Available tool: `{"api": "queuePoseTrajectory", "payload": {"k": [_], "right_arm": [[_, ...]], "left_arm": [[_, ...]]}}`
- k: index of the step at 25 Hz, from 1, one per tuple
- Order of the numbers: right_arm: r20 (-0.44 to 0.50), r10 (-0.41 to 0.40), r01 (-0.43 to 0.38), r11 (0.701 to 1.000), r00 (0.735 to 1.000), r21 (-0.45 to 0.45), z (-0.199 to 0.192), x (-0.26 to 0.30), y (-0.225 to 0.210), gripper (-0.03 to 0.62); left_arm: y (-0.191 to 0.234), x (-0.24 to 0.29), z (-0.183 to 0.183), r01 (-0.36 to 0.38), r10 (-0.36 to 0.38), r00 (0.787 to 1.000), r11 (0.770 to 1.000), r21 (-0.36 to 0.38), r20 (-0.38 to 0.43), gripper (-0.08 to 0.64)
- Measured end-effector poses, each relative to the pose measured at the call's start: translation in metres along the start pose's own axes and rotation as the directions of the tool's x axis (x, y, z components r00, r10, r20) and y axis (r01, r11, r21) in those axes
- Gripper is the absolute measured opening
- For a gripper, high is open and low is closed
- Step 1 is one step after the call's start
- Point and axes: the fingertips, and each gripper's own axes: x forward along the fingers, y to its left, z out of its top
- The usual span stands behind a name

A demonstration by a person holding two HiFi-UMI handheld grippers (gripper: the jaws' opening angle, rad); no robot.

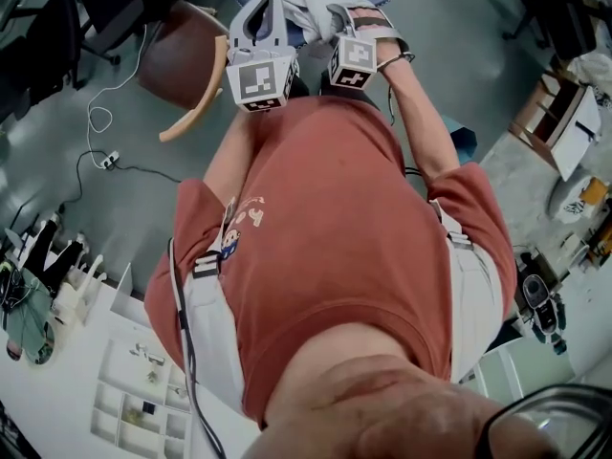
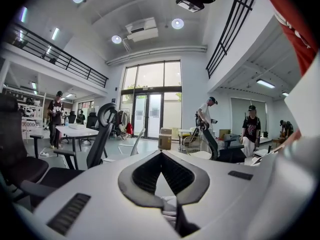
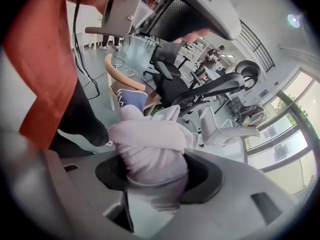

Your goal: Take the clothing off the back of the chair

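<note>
right tongs [image 3: 156, 181] clamped on pale clothing [image 3: 150, 144], left tongs [image 2: 161, 156] tips together, grey floor [image 1: 143, 208], glass-fronted office hall

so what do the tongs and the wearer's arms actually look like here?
The left tongs and right tongs are pale grey moulded plastic with dark ribbed pads. Each carries a cube of black-and-white square markers. The person wears a rust-red short-sleeved T-shirt, and a black cable runs down its side.
</note>
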Motion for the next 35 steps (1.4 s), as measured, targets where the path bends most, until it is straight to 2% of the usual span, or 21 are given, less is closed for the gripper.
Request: {"api": "queuePoseTrajectory", "payload": {"k": [5,10,11,13,20,23,25,27,31,35], "right_arm": [[0.011,0.021,-0.02,0.999,1.0,-0.036,0.006,-0.014,0.005,0.212],[0.034,0.008,-0.008,1.0,0.999,-0.001,0.008,-0.036,0.005,0.172],[0.047,0.005,-0.006,1.0,0.999,0.018,0.008,-0.042,0.005,0.157],[0.082,-0.011,0.004,0.997,0.997,0.082,0.008,-0.053,0.002,0.076],[0.119,-0.073,0.048,0.979,0.99,0.199,0.005,-0.06,-0.004,0.067],[0.152,-0.106,0.063,0.962,0.983,0.264,0.003,-0.073,-0.008,0.066],[0.183,-0.135,0.067,0.94,0.974,0.335,0.003,-0.086,-0.014,0.066],[0.215,-0.17,0.065,0.904,0.962,0.423,0.0,-0.099,-0.024,0.066],[0.265,-0.265,0.063,0.807,0.927,0.587,-0.009,-0.123,-0.051,0.066],[0.293,-0.369,0.062,0.706,0.882,0.705,-0.018,-0.161,-0.075,0.066]], "left_arm": [[0.008,-0.002,-0.005,-0.016,0.016,1.0,1.0,-0.018,-0.013,0.014],[0.005,0.0,0.0,-0.007,0.007,1.0,1.0,-0.021,-0.01,0.014],[0.004,0.0,0.0,-0.003,0.003,1.0,1.0,-0.022,-0.005,0.014],[0.005,0.002,0.002,0.001,-0.001,1.0,1.0,-0.026,0.001,0.014],[-0.005,0.012,0.008,0.034,-0.034,0.999,0.999,-0.022,0.01,0.014],[-0.014,0.012,0.017,0.049,-0.049,0.999,0.999,-0.023,0.024,0.014],[-0.02,0.011,0.025,0.058,-0.057,0.998,0.998,-0.026,0.035,0.014],[-0.024,0.012,0.034,0.068,-0.066,0.997,0.997,-0.026,0.048,0.014],[-0.03,0.023,0.051,0.095,-0.092,0.992,0.995,-0.023,0.086,0.014],[-0.041,0.031,0.075,0.127,-0.124,0.984,0.992,-0.018,0.129,0.014]]}}
